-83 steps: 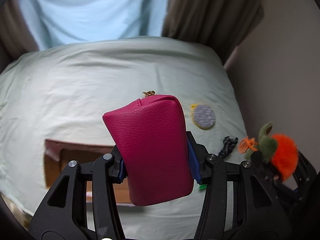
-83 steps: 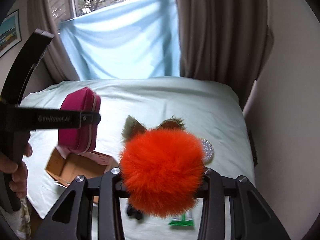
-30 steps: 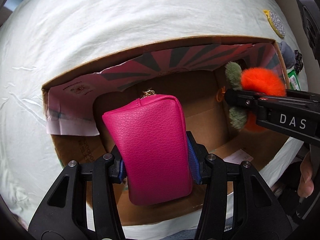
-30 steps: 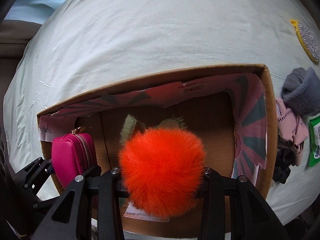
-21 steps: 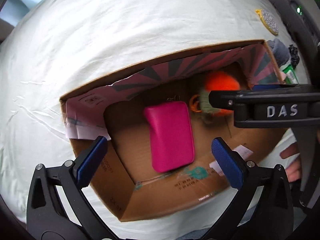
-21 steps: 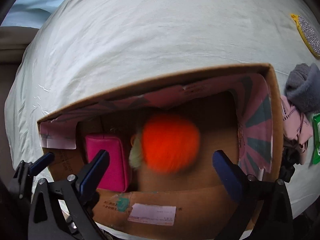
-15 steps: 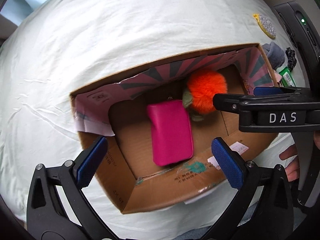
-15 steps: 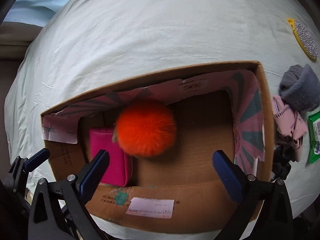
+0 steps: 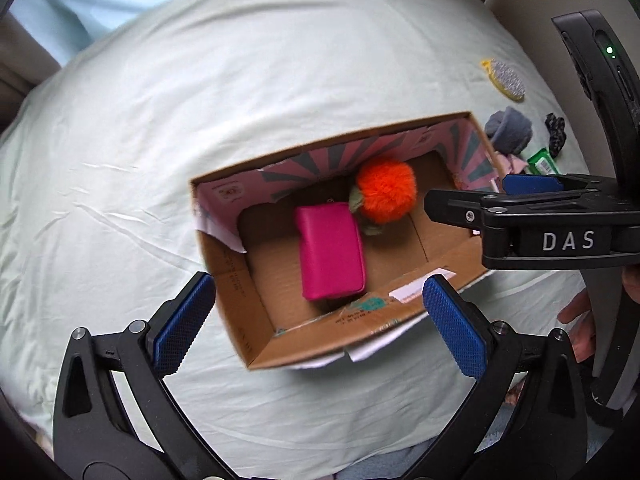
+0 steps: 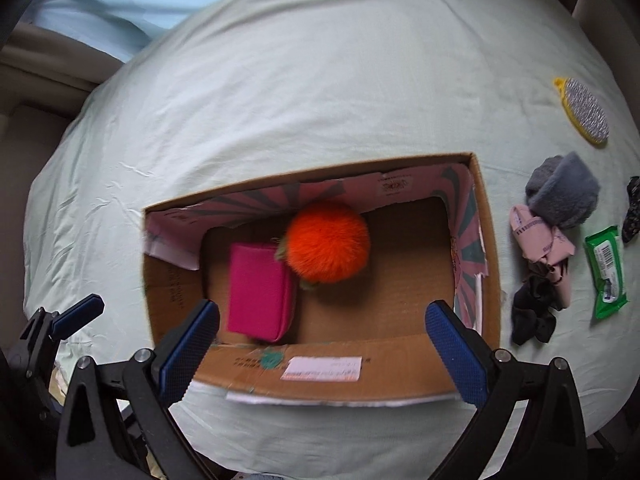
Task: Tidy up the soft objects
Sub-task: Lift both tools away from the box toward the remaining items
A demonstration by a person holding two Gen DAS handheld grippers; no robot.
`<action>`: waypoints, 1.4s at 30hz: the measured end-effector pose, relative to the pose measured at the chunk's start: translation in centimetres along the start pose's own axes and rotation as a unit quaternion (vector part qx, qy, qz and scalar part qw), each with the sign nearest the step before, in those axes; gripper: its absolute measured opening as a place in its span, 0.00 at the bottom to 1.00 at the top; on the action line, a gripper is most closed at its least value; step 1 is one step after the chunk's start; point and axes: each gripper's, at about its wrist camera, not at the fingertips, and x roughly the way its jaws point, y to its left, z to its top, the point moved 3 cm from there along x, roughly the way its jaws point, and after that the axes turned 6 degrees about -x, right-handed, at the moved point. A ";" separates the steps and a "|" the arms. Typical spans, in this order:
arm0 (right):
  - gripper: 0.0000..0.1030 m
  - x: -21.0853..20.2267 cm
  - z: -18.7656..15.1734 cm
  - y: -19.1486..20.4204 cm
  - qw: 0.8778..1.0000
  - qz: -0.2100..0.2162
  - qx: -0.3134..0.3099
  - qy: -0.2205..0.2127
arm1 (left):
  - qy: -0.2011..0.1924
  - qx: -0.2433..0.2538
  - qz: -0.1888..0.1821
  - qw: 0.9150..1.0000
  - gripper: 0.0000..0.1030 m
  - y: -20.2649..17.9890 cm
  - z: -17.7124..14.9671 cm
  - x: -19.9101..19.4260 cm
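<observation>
The left gripper (image 9: 318, 320) hangs above the bed with its fingers (image 9: 182, 320) spread wide and nothing between the pads; ahead of them and below sits the open cardboard box (image 9: 240, 280), its near corner lying between the two blue pads in that view; the jaws have just been opening, and no thing is gripped. The right gripper (image 10: 320, 346) is likewise released, its fingers (image 10: 452, 350) splayed to either side of the box's near wall and clear of it; these jaws too have just been opening, with nothing between them.

Inside the box, the pink pouch (image 9: 330, 250) lies flat on the cardboard floor, straight ahead of the left fingers and ahead and to the left of the right ones; the orange pompom (image 10: 328, 242) rests just beyond it against the far patterned wall, touching the pouch's far right corner, its greenish tufts showing at that side.

Beyond the right fingers' right pad, outside the box on the pale sheet (image 10: 320, 80), lie a grey fuzzy piece (image 10: 564, 190), a pink cloth (image 10: 540, 240) touching it, a black fabric bundle (image 10: 534, 314) nearer the fingers, and a green packet (image 10: 606, 272) further right; a round glittery pad with a yellow rim (image 10: 584, 110) lies well apart, farther off; a person's fingertips (image 9: 576, 320) show at the right gripper's handle in the left view.
</observation>
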 end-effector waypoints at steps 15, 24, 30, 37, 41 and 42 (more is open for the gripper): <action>0.99 -12.1 -5.3 4.2 0.993 -0.012 -0.041 -0.110 | -0.090 -0.017 0.000 0.996 1.00 -0.5 -5.1 -11.9; 1.00 -20.9 -10.2 2.0 0.972 -0.071 -0.043 -0.220 | -0.168 -0.047 -0.006 0.985 1.00 -2.8 -7.0 -18.2; 1.00 -25.8 -13.6 -1.7 0.943 -0.138 -0.043 -0.301 | -0.221 -0.058 -0.002 0.974 1.00 -5.9 -7.7 -21.1; 1.00 -30.3 -16.5 -7.3 0.911 -0.172 -0.038 -0.373 | -0.287 -0.100 0.031 0.952 1.00 -10.1 -8.6 -23.8; 1.00 -31.3 -17.0 -10.9 0.909 -0.167 -0.026 -0.381 | -0.301 -0.094 0.042 0.948 1.00 -13.9 -8.4 -24.3; 1.00 -31.5 -17.1 -12.0 0.909 -0.163 -0.021 -0.383 | -0.301 -0.091 0.045 0.948 1.00 -14.9 -8.2 -24.2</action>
